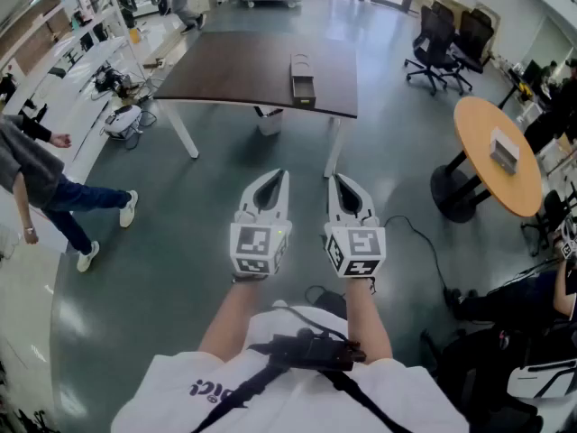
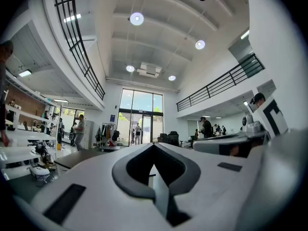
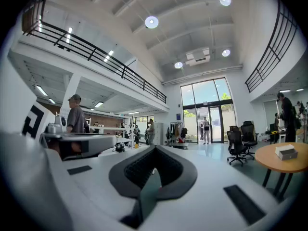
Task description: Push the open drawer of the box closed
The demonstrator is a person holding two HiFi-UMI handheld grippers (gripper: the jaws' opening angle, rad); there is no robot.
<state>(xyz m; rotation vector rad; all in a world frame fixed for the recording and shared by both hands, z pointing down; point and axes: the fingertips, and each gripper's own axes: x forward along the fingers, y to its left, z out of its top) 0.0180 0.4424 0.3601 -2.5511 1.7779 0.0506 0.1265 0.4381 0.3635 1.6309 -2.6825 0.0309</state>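
Two tables [image 1: 225, 70] [image 1: 527, 192], two boxes [image 1: 302, 79] [image 1: 505, 150], two grippers [image 1: 281, 177] [image 1: 334, 180], perhaps two office chairs [image 1: 433, 43] [image 1: 471, 50].

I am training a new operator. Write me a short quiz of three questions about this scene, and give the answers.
1. True or false: the left gripper touches the box.
2. The box stands on: A the dark table; B the floor; C an office chair.
3. How do the jaws of the right gripper stand?
Key: 1 false, it hangs over the floor, well short of the table; 2 A; 3 together, with nothing between them.
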